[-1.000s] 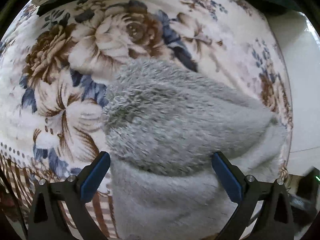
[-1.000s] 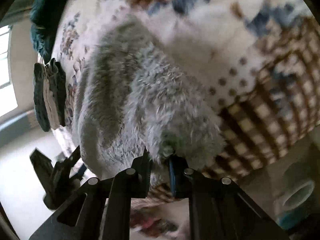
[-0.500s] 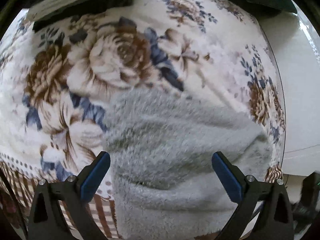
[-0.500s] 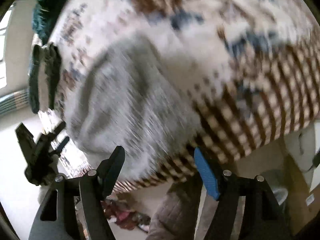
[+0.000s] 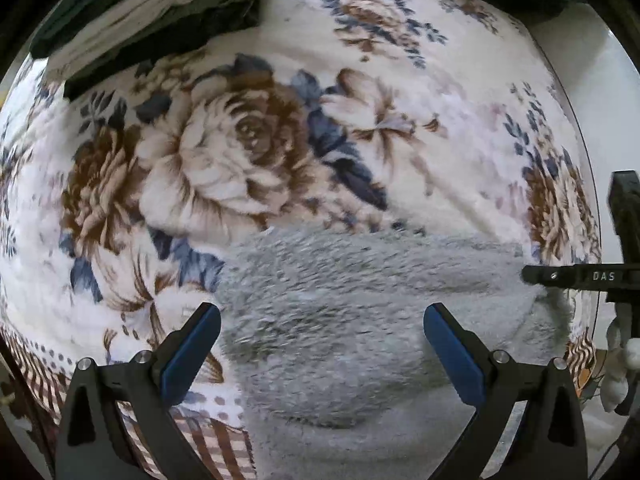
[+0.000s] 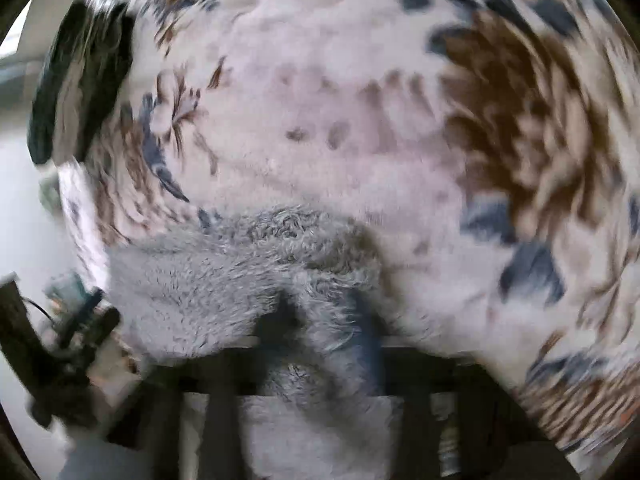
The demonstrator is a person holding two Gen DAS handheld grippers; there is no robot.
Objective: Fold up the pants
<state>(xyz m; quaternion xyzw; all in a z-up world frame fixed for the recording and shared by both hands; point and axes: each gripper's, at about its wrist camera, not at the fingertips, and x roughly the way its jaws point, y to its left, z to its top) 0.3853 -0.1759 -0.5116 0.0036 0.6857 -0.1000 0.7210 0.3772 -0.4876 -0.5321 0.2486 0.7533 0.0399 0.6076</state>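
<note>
The grey fleece pants (image 5: pixel 340 320) are spread on the floral blanket (image 5: pixel 248 152); the left gripper (image 5: pixel 320 344) is held apart above them, while the right gripper (image 6: pixel 320 320) is clamped on their edge.

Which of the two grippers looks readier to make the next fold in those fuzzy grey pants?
Probably the right gripper: it is pinching the grey pants. The left gripper is open.

Floral blanket (image 5: pixel 248 148) (plush) carries grey fleece pants (image 5: pixel 344 320) and folded clothes (image 5: pixel 152 12).

Grey fuzzy pants (image 5: pixel 352 320), cream blanket (image 5: pixel 248 152) with brown-blue flowers, checked border
</note>
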